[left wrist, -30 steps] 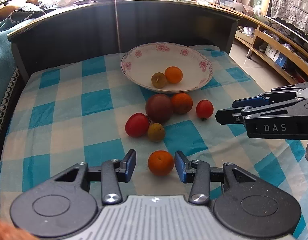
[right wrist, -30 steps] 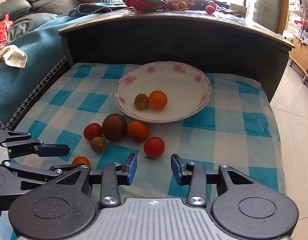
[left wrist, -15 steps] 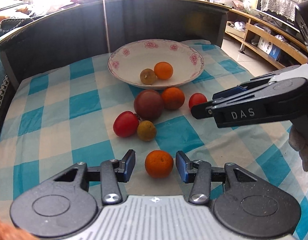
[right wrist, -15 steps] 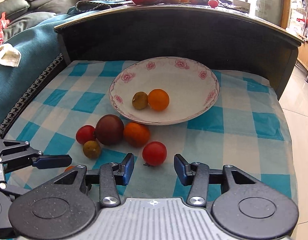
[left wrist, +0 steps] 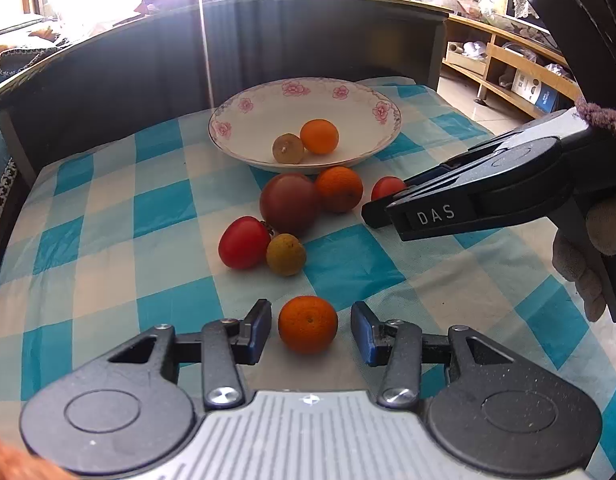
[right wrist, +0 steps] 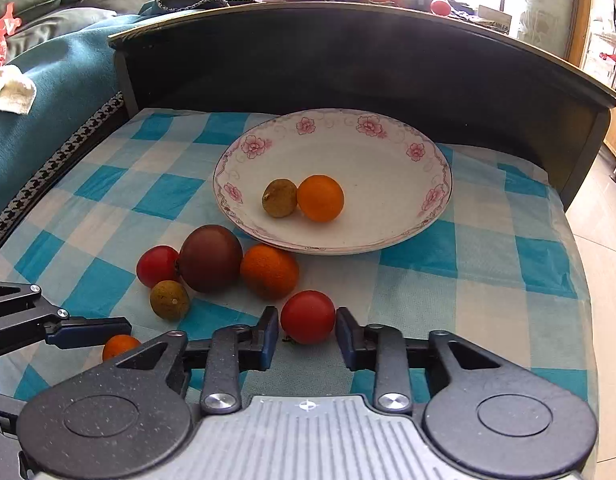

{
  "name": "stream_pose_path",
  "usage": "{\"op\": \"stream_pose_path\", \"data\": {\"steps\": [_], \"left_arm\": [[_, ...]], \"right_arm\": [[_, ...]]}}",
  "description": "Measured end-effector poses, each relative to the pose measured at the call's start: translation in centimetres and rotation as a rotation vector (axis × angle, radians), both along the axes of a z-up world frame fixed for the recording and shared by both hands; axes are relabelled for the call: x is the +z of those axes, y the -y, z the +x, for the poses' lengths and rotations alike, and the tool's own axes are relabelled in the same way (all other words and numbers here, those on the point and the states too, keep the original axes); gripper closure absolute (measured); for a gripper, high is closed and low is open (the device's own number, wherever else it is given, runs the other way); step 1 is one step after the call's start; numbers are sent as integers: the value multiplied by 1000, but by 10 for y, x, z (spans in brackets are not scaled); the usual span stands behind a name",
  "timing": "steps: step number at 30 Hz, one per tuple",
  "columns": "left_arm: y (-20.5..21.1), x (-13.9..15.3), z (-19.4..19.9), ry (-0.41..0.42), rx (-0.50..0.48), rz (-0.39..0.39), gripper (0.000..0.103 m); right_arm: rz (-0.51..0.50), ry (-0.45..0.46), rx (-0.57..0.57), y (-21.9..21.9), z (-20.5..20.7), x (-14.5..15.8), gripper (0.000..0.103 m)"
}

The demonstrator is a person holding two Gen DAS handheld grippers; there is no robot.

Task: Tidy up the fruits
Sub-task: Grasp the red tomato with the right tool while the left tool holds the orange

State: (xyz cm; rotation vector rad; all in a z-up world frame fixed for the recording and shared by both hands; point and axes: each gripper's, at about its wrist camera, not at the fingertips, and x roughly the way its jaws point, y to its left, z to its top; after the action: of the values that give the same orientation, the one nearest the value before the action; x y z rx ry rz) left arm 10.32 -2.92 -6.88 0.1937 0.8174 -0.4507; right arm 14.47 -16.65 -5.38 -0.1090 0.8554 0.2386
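A flowered white plate on the blue checked cloth holds an orange and a small brown fruit. In front of it lie a dark purple fruit, an orange, a red tomato and a brown-green fruit. My left gripper is open, its pads on either side of a small orange on the cloth. My right gripper is open around another red tomato, with small gaps at both pads.
A dark curved board rises behind the plate. A teal sofa lies to the left, wooden shelves to the right. The cloth's right edge drops to the floor. A gloved hand holds the right gripper.
Both grippers moved forward. The small orange now sits deeper between the left pads, and the red tomato has come between the right pads. The fruits have not moved.
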Motion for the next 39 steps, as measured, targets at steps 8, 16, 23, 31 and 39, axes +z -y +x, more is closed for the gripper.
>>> {"op": "stream_pose_path", "data": {"steps": [8, 16, 23, 31, 39], "left_arm": [[-5, 3, 1, -49, -1, -22, 65], [-10, 10, -8, -32, -26, -13, 65], [-10, 5, -8, -34, -32, 16, 65], [-13, 3, -10, -33, -39, 9, 63], [-12, 3, -11, -29, -40, 10, 59]], "right_arm": [[2, -20, 25, 0, -13, 7, 81], [-8, -54, 105, -5, -41, 5, 81], [-19, -57, 136, -8, -43, 2, 79], [-20, -51, 144, -9, -45, 2, 76], [-21, -51, 146, -11, -44, 3, 73]]}}
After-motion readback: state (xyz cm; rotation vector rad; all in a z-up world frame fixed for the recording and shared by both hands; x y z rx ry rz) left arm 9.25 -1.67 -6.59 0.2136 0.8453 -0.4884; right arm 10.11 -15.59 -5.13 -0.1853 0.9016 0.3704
